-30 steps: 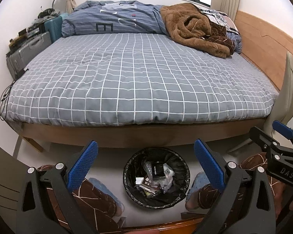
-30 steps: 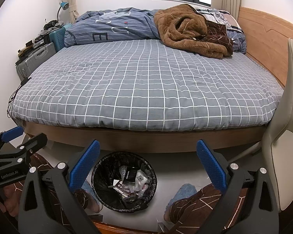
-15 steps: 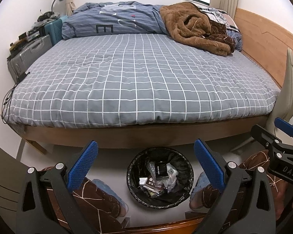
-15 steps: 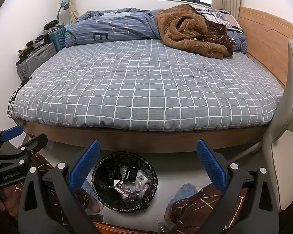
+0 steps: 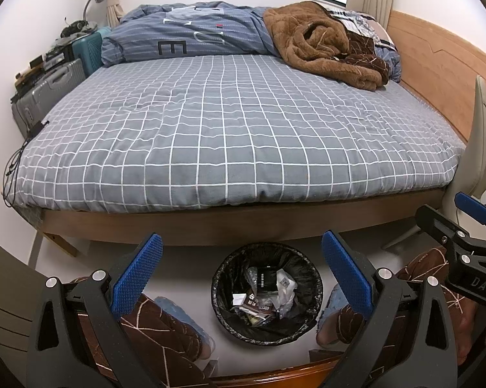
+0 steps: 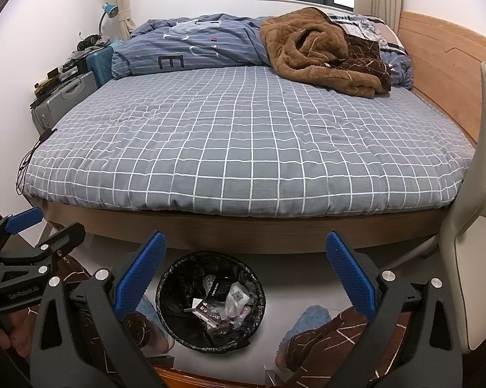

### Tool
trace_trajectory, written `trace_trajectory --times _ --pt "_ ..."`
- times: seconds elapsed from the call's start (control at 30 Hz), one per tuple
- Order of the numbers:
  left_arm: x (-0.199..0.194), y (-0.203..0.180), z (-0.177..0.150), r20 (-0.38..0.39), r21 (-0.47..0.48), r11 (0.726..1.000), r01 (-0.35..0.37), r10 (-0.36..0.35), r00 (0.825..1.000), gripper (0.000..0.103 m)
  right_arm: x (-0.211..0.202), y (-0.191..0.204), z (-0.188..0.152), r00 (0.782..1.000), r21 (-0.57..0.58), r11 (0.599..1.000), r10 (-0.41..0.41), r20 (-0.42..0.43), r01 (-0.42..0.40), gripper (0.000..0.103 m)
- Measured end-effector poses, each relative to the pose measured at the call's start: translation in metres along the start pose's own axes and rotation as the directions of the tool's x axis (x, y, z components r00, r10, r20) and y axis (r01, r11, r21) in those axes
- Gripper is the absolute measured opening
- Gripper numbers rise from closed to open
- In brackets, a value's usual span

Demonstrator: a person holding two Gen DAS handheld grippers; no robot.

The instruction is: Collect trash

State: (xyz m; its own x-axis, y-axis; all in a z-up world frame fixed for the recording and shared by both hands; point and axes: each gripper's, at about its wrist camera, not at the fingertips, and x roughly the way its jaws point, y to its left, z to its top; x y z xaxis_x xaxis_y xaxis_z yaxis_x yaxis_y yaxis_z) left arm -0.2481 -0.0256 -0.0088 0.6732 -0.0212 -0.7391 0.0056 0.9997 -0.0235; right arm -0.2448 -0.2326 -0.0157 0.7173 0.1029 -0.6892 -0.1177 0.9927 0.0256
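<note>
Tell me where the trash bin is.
In both wrist views the bin stands on the floor near the bed's wooden edge, between the person's feet.

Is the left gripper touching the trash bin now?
Apart. The left wrist view shows the open left gripper above the trash bin, neither of its fingers reaching the rim.

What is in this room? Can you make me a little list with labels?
bin: round black-lined trash bin on the floor by the bed's near edge
bin contents: wrappers and paper scraps
bed: grey checked bedsheet, no trash seen on it
blanket: fluffy brown blanket heaped at the far side
left hand-held gripper: open, holding nothing
right hand-held gripper: open, holding nothing
</note>
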Motion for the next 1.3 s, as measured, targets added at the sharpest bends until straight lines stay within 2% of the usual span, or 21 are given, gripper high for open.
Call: trace_trajectory --times 1.3 --pt "0.0026 0.0019 -0.001 0.0 0.001 1.0 -0.001 0.001 1.0 0.097 0.0 0.0017 0.0028 1.0 -0.006 1.0 0.009 0.0 -0.009 0.095"
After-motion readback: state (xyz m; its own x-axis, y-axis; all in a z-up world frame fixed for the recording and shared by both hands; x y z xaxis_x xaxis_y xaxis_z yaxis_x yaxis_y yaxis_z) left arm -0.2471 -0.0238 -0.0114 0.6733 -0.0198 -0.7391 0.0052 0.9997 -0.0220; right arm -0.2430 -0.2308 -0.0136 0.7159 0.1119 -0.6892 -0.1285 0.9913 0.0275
